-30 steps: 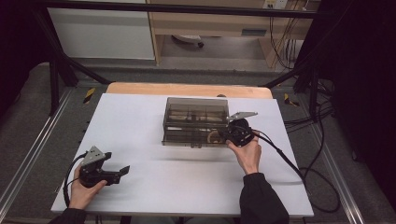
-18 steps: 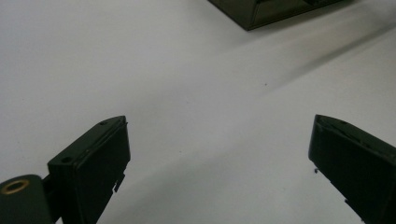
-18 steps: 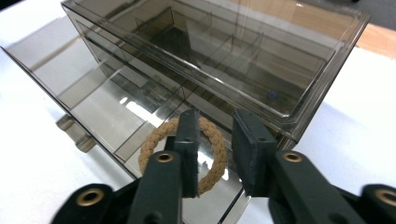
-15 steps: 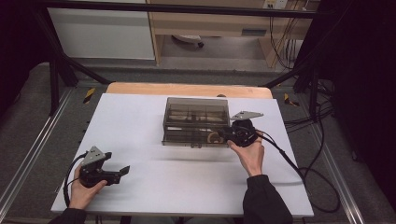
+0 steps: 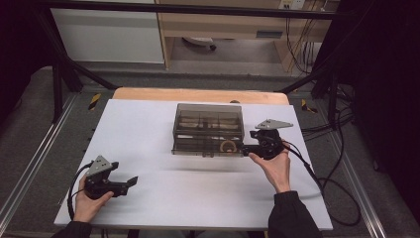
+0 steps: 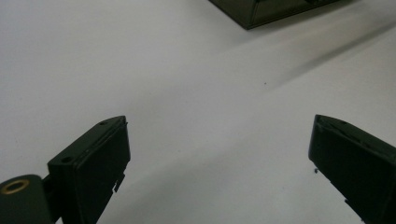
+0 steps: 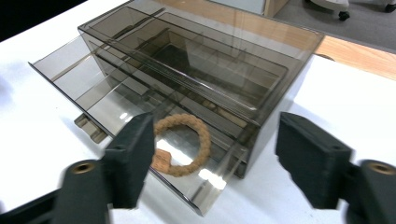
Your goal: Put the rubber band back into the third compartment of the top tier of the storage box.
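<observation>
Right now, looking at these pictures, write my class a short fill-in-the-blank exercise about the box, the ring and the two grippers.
1. The rope ring lies in the smoky plastic box's pulled-out ____.
2. The right gripper has its jaws ____, beside the ring.
3. The left gripper rests on the ____ table, away from the box.

Missing words: drawer; open; white

Left hand (image 5: 88, 203) holds the left tool (image 5: 130, 182) low at the near left of the table (image 5: 148, 124), jaws spread wide, pointing right. Right hand (image 5: 275, 166) holds the right tool (image 5: 242, 148) at mid-right, jaws wide apart, pointing left, dark sleeve (image 5: 289, 218) behind.
</observation>
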`<control>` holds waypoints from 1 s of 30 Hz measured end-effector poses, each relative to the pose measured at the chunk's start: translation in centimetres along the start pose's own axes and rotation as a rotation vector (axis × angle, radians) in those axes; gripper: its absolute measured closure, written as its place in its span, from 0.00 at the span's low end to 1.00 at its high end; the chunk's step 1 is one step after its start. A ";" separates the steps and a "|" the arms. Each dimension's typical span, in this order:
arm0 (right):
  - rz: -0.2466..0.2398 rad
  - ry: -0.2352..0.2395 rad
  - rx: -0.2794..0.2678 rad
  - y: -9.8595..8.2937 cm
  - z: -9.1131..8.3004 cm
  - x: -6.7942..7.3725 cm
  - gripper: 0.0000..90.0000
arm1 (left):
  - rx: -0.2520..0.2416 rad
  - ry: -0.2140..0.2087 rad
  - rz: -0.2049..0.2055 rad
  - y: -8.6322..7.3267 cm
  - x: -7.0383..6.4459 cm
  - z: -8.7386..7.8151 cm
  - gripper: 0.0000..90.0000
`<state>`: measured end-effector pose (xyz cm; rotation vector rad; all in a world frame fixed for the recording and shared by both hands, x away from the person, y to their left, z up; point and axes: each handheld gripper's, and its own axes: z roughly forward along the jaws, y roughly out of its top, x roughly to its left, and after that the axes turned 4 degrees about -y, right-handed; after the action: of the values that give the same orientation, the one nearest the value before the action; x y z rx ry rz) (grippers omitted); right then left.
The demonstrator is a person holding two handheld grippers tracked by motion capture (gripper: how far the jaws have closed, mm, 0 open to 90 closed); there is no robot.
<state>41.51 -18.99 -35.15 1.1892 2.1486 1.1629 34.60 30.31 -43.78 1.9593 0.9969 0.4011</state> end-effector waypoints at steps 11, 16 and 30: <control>0.016 0.036 -0.037 -1.7 -1.7 -1.3 0.09 | 0.002 -0.001 -0.003 0.0 0.0 0.1 0.05; 0.030 0.025 -0.044 -2.7 -2.4 -1.7 0.03 | 0.003 -0.003 -0.001 0.0 0.0 0.1 0.05; 0.028 0.055 -0.022 -6.5 -3.1 -3.0 0.01 | 0.011 -0.010 -0.001 -0.1 -0.1 0.3 0.05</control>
<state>37.87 -24.76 -38.87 1.1943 2.1602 1.2409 34.63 30.11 -44.00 1.9690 0.9954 0.3863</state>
